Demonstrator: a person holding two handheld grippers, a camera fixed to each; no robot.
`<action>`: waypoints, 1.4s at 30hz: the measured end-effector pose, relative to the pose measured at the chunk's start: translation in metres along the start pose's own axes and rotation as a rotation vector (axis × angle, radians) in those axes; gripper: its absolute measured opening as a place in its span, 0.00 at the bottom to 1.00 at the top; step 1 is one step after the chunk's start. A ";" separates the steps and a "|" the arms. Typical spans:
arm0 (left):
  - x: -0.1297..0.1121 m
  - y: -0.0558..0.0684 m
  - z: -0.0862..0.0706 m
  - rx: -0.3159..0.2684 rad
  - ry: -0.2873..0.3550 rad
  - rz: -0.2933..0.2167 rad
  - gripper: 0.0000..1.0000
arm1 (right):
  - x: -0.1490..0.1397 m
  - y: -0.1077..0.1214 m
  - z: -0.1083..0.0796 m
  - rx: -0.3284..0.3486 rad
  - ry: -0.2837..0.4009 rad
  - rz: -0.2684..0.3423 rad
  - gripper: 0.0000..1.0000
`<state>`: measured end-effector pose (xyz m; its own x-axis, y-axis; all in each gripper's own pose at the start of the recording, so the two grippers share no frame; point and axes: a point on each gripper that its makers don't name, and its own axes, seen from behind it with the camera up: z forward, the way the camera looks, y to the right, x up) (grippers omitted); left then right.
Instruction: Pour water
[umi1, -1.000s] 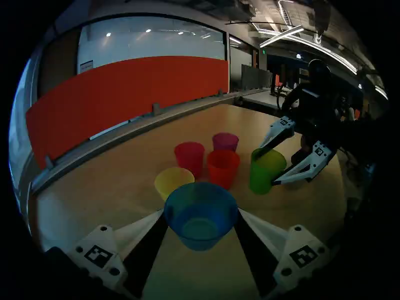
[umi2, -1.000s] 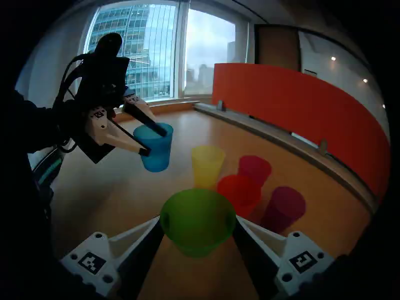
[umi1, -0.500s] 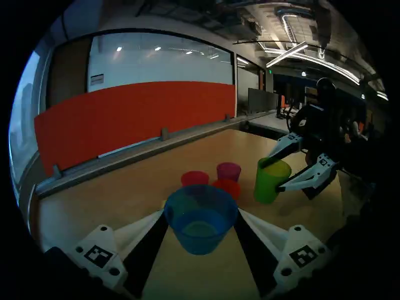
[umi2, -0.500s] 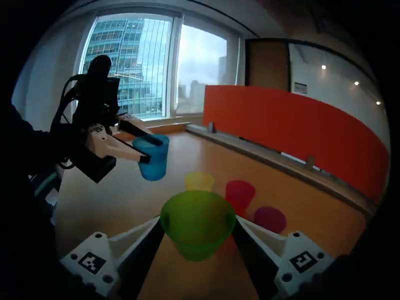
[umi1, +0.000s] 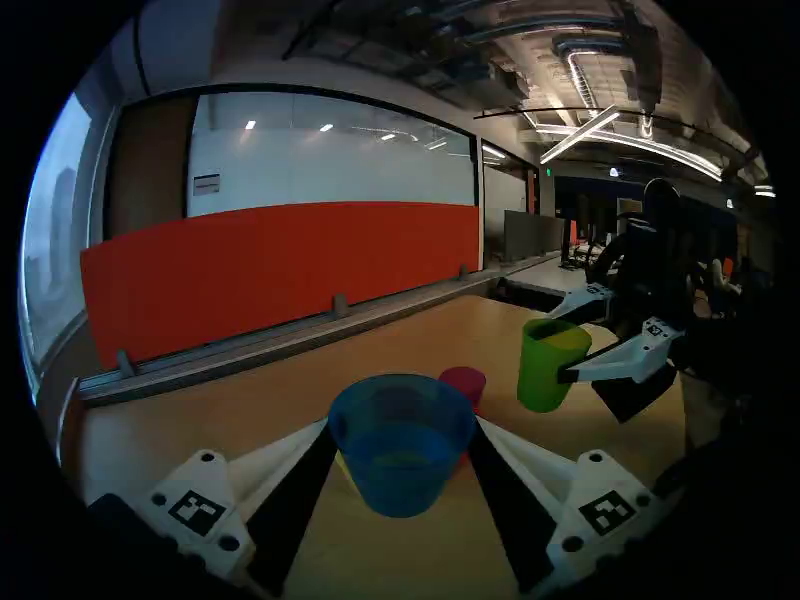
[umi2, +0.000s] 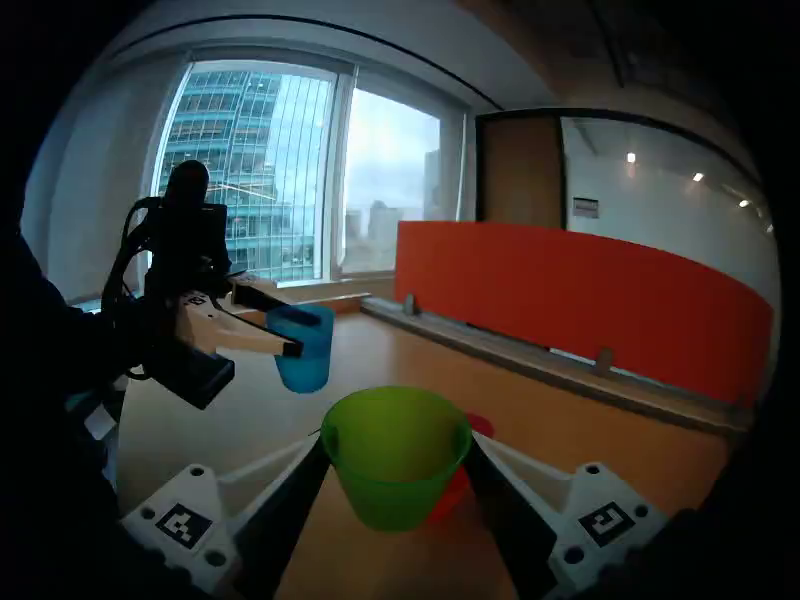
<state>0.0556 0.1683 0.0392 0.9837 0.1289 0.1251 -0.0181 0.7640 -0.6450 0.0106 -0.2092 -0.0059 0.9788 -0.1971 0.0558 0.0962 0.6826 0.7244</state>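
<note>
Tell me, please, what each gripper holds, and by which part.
The left gripper grips the blue cup by its sides just under the rim; the right gripper grips the green cup likewise.

In the left gripper view the blue cup (umi1: 402, 440) covers most of a pink cup (umi1: 465, 381) behind it, leaving just the rim and a strip of wall. A yellow sliver (umi1: 342, 468) at its left edge and a red sliver (umi1: 463, 462) at its right are too slight to name. Whether it holds water cannot be told through the tinted wall. In the right gripper view the green cup (umi2: 396, 455) hides all but an edge of a red cup (umi2: 462, 478). The person (umi2: 70, 360) holding the left claw (umi2: 300, 330) is a dark shape, cut off by the edge
</note>
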 end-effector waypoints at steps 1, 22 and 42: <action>0.002 0.000 0.000 0.002 0.006 0.001 0.87 | 0.003 -0.001 0.000 0.001 0.008 -0.001 0.92; 0.037 0.003 -0.007 0.018 0.121 -0.005 0.87 | 0.048 -0.002 0.001 -0.015 0.103 -0.021 0.92; 0.064 -0.001 -0.018 0.048 0.157 0.099 0.87 | 0.049 -0.011 0.009 0.013 0.101 -0.022 0.92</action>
<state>0.1219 0.1650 0.0343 0.9925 0.1073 -0.0585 -0.1206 0.7825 -0.6109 0.0561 -0.2327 -0.0053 0.9898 -0.1395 -0.0288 0.1158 0.6696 0.7336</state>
